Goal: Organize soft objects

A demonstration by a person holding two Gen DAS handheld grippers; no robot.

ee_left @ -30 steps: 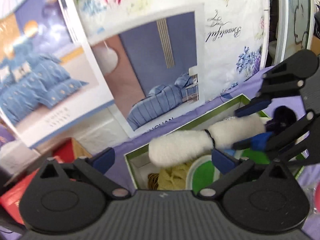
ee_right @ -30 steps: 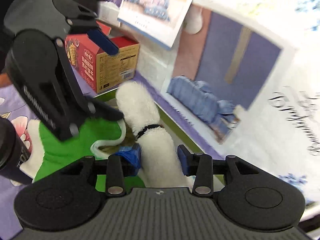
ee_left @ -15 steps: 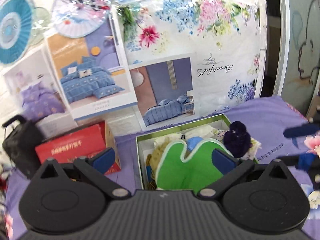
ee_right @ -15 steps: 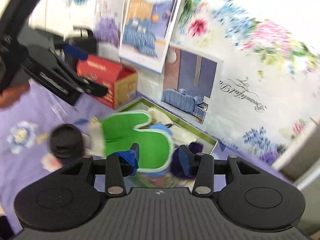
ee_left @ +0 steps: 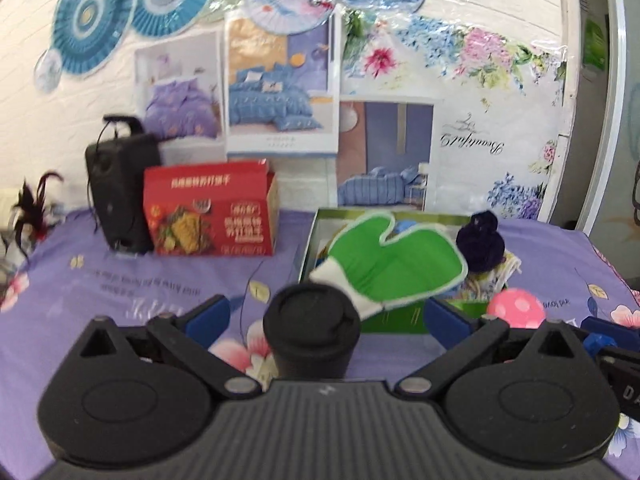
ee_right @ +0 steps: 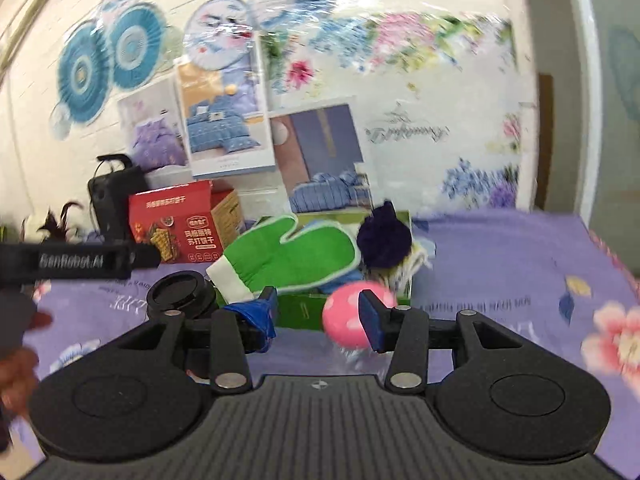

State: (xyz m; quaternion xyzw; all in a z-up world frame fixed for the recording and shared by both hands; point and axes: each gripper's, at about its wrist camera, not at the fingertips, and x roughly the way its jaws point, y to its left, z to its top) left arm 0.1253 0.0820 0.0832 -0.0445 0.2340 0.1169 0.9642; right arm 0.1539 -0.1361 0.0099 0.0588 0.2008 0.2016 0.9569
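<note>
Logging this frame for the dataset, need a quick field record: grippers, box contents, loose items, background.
left gripper: open, empty, black cup between its fingers
right gripper: open, empty, pink ball just ahead of its fingers
green box: holds green mitt, cuff over the rim; dark purple pom; other soft items partly hidden
loose on purple cloth: pink ball, black cup
background: red carton, black speaker
</note>
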